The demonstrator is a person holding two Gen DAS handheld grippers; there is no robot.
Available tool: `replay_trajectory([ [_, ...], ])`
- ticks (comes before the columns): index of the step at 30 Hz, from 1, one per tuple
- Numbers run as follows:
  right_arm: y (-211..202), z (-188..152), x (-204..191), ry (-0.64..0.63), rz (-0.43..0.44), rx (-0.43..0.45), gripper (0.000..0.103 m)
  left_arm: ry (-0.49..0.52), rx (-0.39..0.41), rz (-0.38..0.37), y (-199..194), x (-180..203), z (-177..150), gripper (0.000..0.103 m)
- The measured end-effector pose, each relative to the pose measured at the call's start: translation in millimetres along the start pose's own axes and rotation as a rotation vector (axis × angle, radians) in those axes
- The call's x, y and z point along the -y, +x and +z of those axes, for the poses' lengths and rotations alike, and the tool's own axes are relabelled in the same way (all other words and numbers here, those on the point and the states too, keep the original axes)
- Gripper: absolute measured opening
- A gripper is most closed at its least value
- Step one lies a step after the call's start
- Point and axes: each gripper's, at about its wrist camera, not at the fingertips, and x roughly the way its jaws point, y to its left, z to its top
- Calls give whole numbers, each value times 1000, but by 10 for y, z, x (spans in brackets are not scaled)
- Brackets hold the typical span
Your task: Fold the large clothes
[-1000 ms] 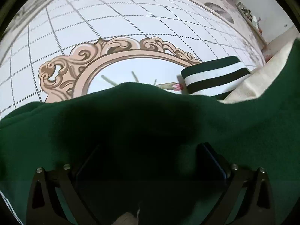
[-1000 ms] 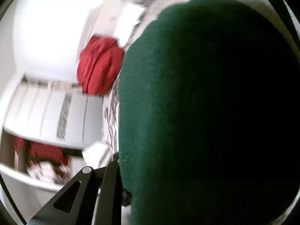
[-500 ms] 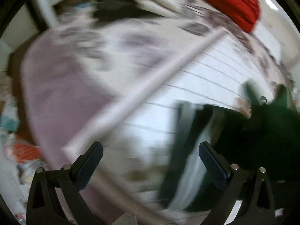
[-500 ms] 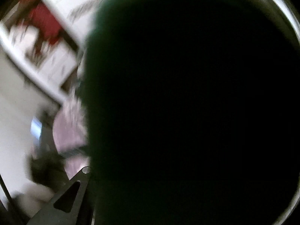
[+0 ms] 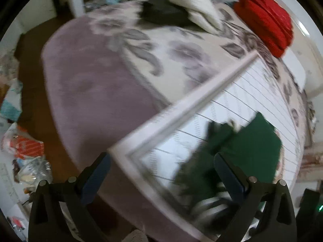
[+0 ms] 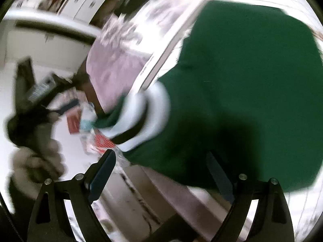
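Note:
The dark green garment (image 6: 242,76) with a white-and-black striped cuff (image 6: 141,111) lies bunched on the white checked sheet (image 5: 232,104) near the bed's corner. My right gripper (image 6: 161,173) hangs just above it, its jaws opening wide. Green cloth shows beyond the fingertips, but neither pad presses on it. My left gripper (image 5: 161,171) is open and empty over the sheet's corner, with the green garment (image 5: 252,145) off to its lower right. Both views are blurred by motion.
A mauve flowered blanket (image 5: 97,84) covers the bed under the sheet. A red cushion (image 5: 266,20) and a heap of white and black clothes (image 5: 181,6) sit at the far end. Clutter (image 5: 24,151) lies on the brown floor beside the bed.
Both grippers held the green garment a second ago. The left one let go first and swung away over the bed's corner. The right one has now opened, and the garment lies on the sheet.

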Motion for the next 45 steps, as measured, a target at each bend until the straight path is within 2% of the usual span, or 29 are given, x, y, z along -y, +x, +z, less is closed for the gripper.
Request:
replay_trajectory([
  [2,-371,-30,230,80,-36,68,92,54,-15,-13,151,226,-42,103],
  [3,-401,9,312,98,-62,92,92,79,-21,-1,226,310,-75,103],
  [5,-444,320,555,124,-180,126,91,145,-47,60,527,490,-203,103],
  [7,-261,668,791,145,-227,134,79,188,-99,119,868,533,-357,103],
  [8,-367,673,965,149,-231,137,73,201,-117,152,1010,519,-430,103],
  [9,-353,753,1091,157,-248,125,71,207,-143,171,1159,467,-511,103],
  [10,-218,855,1143,158,-269,123,69,187,-162,160,1256,386,-564,103],
  [11,-14,944,1147,149,-283,108,70,165,-163,145,1289,327,-582,103],
  [13,392,1098,1237,133,-333,32,80,129,-161,98,1333,217,-575,103],
  [14,531,1154,1241,128,-325,13,100,119,-168,92,1348,198,-558,103],
  [16,620,1216,1107,100,-377,-20,103,116,-182,102,1333,209,-500,103],
  [18,459,1177,1024,77,-349,-15,100,142,-166,128,1185,282,-418,103],
  [19,253,1088,1025,83,-314,9,97,157,-148,144,1066,333,-372,103],
  [20,36,1006,1069,101,-267,46,88,162,-125,141,940,382,-325,103],
  [22,-270,870,1176,119,-248,101,46,156,-95,113,755,481,-248,103],
  [23,-403,812,1280,132,-239,118,9,156,-88,96,702,547,-202,103],
  [24,-478,783,1376,150,-238,121,7,159,-80,78,679,632,-145,103],
  [27,-576,864,1675,206,-172,135,7,176,-57,93,815,859,10,103],
  [29,-517,1055,1800,236,-114,174,7,173,-54,128,993,937,88,103],
  [31,-389,1325,1791,208,-61,202,7,161,-74,151,1249,916,143,103],
  [32,-295,1428,1792,200,-61,196,6,168,-88,172,1373,931,151,103],
  [33,-130,1546,1836,209,-91,174,0,174,-108,184,1533,928,150,103],
  [35,290,1705,2083,308,-39,89,0,151,-131,171,1722,883,139,103],
  [37,290,1790,2137,349,-1,85,0,143,-130,177,1675,877,168,103],
  [40,48,1787,1883,230,-57,79,0,147,-85,213,1351,914,139,103],
  [43,-333,1469,1724,149,-89,82,23,104,-43,217,881,891,-53,103],
  [44,-438,1322,1714,142,-97,85,40,83,-33,218,738,861,-151,103],
  [45,-500,1197,1732,146,-100,84,54,60,-21,227,585,819,-274,103],
])
